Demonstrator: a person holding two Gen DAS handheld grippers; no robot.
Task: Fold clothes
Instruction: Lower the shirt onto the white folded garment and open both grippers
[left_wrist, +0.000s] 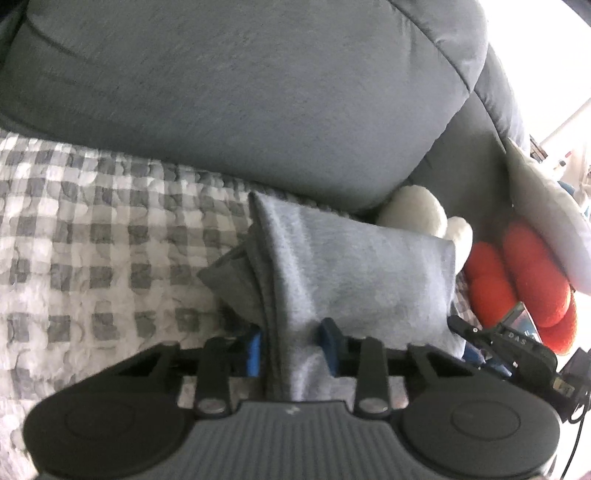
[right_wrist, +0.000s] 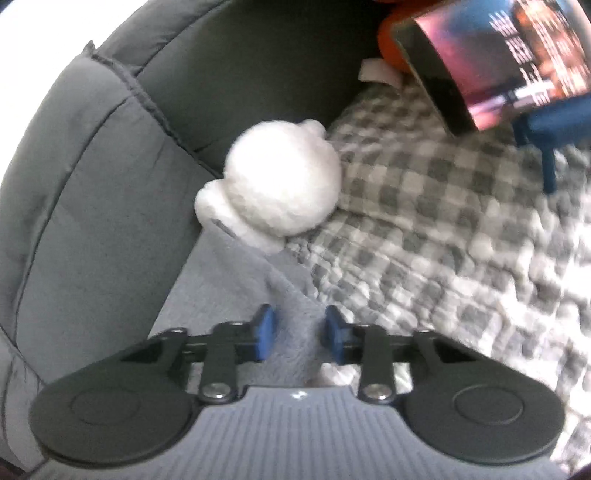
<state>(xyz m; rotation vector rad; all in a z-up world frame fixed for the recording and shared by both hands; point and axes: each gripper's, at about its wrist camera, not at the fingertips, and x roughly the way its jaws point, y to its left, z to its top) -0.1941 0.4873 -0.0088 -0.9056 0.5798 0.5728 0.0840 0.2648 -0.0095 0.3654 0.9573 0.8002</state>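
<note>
A light grey fleece garment (left_wrist: 354, 269) lies folded over on the checked cover, its near edge bunched between the blue pads of my left gripper (left_wrist: 293, 345), which is shut on it. In the right wrist view the same grey garment (right_wrist: 295, 332) runs up between the blue pads of my right gripper (right_wrist: 297, 334), which is shut on that edge. The cloth stretches from there toward the white plush toy. The other gripper (left_wrist: 480, 334) shows dark at the right edge of the left wrist view, close to the garment's right corner.
A grey-and-white checked cover (left_wrist: 92, 236) spreads over the seat. Grey sofa cushions (left_wrist: 240, 92) rise behind. A white plush toy (right_wrist: 280, 184) sits in the corner, an orange plush (left_wrist: 517, 277) beside it. A phone with a lit screen (right_wrist: 491, 62) stands on a blue holder at the right.
</note>
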